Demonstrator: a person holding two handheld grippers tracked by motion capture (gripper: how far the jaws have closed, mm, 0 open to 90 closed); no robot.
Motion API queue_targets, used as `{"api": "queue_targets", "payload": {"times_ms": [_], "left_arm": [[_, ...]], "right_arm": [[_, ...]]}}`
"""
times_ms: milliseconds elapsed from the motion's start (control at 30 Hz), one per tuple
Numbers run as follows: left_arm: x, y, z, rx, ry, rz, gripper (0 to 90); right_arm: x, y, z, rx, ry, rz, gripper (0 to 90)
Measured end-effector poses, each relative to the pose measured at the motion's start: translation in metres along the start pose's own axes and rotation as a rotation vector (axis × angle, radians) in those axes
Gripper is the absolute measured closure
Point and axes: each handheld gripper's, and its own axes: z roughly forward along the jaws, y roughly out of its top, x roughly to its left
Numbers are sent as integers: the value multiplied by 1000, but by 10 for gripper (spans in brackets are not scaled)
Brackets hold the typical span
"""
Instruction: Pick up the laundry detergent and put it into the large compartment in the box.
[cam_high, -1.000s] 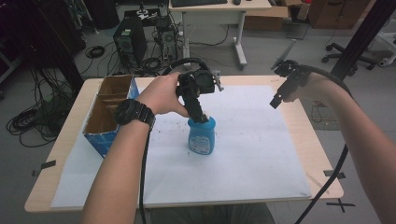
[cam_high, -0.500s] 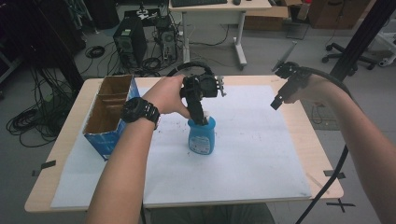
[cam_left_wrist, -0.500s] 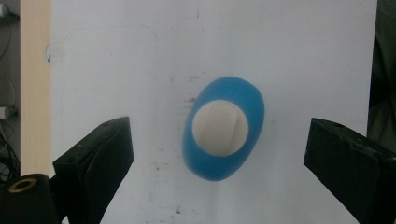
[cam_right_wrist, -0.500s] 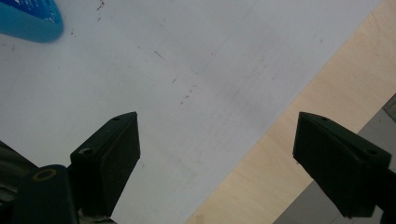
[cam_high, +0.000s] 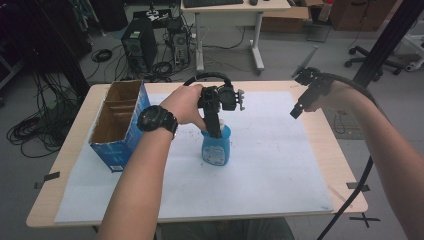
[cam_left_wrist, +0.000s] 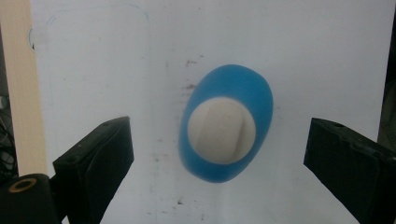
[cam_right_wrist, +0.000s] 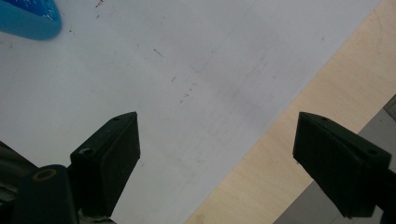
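Observation:
A blue bottle (cam_high: 216, 148) with a white cap (cam_left_wrist: 221, 130) stands upright on the white sheet (cam_high: 270, 165) near the table's middle. My left gripper (cam_high: 216, 131) points straight down over it, jaws wide apart on either side of the cap and not touching the blue bottle (cam_left_wrist: 226, 128). The left gripper (cam_left_wrist: 219, 158) is open. My right gripper (cam_high: 298, 109) hangs in the air above the sheet's far right part, open with nothing between its jaws. The right gripper (cam_right_wrist: 217, 154) looks down on bare sheet and table edge, with the blue bottle (cam_right_wrist: 29, 17) at the top left corner.
An open blue cardboard box (cam_high: 120, 125) with dividers stands on the table's left side. The wooden table (cam_high: 325, 145) shows beyond the sheet on the right. A cable trails from the right gripper past the table's right edge. Desks, a computer tower and cables lie on the floor behind.
My left gripper has sunk lower over the bottle, jaws now at the cap's level. The right gripper has stayed where it was.

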Motion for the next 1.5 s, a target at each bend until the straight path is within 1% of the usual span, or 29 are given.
{"api": "queue_targets", "payload": {"times_ms": [33,100,267,367,467,533,633,700,800,833,967,1100,1200,1367,1500], "left_arm": [[0,0,1,2,0,5,83],[0,1,4,2,-10,-5,83],[-2,-3,14,12,-20,-3,84],[-2,-4,17,4,-16,-4,85],[-3,-6,21,3,-17,-12,85],[-4,-8,24,3,-18,-8,86],[-5,-9,26,0,-22,-12,85],[-5,-10,28,6,-13,-10,85],[-4,-10,28,-1,-11,-10,87],[-4,-10,28,-2,-13,-15,87],[-3,-7,33,11,-18,-5,88],[-2,-4,38,12,-21,2,88],[-1,-2,44,33,-22,10,89],[-2,1,51,51,-32,20,94],[-1,2,53,51,-35,25,96]], "right_arm": [[0,0,0,0,0,0,146],[0,0,0,0,1,1,146],[0,0,1,3,-2,-3,146],[1,1,3,4,-1,-4,146],[2,2,4,6,0,-8,146],[3,2,5,4,2,-9,146],[4,2,8,10,2,-14,146],[4,3,8,9,4,-11,146],[4,3,9,10,5,-12,146],[5,3,9,9,6,-12,146],[5,3,11,10,8,-14,146],[4,2,12,12,9,-14,146],[3,1,13,10,11,-12,146],[2,-1,15,11,13,-12,146],[2,-1,16,10,15,-13,146]]}}
